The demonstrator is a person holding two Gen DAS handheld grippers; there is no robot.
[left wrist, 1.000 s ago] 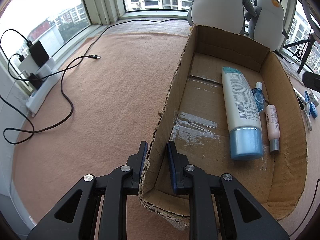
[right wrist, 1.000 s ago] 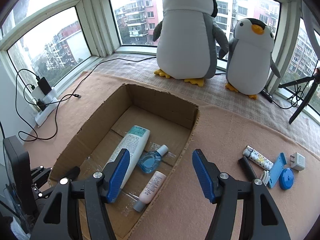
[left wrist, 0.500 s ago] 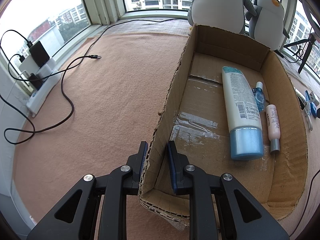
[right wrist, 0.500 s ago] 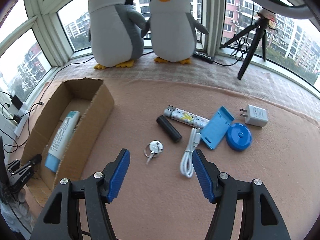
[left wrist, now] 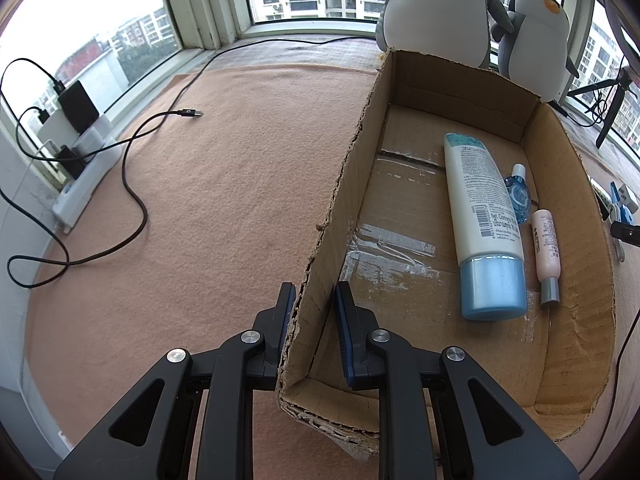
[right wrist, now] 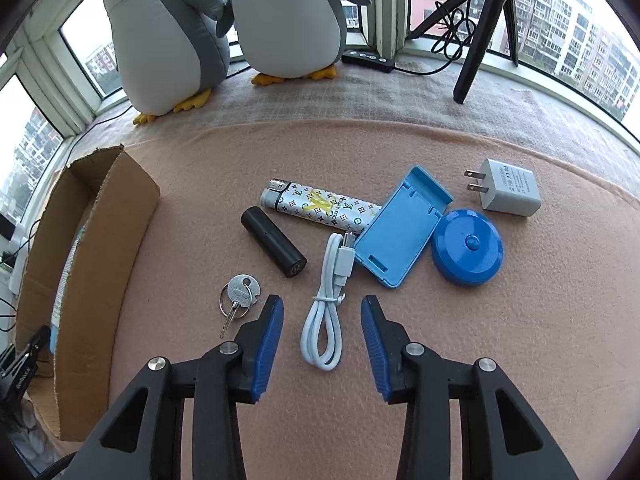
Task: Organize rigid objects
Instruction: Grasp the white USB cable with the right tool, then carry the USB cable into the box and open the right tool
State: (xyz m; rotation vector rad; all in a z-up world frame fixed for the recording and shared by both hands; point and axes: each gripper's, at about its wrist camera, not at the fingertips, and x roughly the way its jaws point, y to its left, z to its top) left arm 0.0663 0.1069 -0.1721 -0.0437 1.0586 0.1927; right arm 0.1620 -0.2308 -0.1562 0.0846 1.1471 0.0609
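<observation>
My left gripper [left wrist: 314, 300] is shut on the left wall of the cardboard box [left wrist: 340, 184], one finger on each side. In the box lie a white lotion tube with a blue cap [left wrist: 482, 216], a small blue bottle [left wrist: 518, 194] and a pink tube [left wrist: 545, 248]. My right gripper [right wrist: 322, 312] is open, low over a coiled white USB cable [right wrist: 328, 312] that lies between its fingers. Around it lie a key on a ring [right wrist: 238, 296], a black cylinder [right wrist: 274, 241], a patterned lighter [right wrist: 320, 206], a blue phone stand [right wrist: 404, 226], a blue round tape measure [right wrist: 468, 246] and a white charger plug [right wrist: 508, 193].
Two plush penguins [right wrist: 224, 28] stand at the back by the window, with a black tripod [right wrist: 480, 28] to their right. The box also shows in the right wrist view [right wrist: 92, 248] at the left. A black cable [left wrist: 132, 184] and a power strip [left wrist: 80, 168] lie left of the box.
My right gripper has swung right, away from the box, and dropped down close over the white cable among the loose items. My left gripper keeps its hold on the box wall.
</observation>
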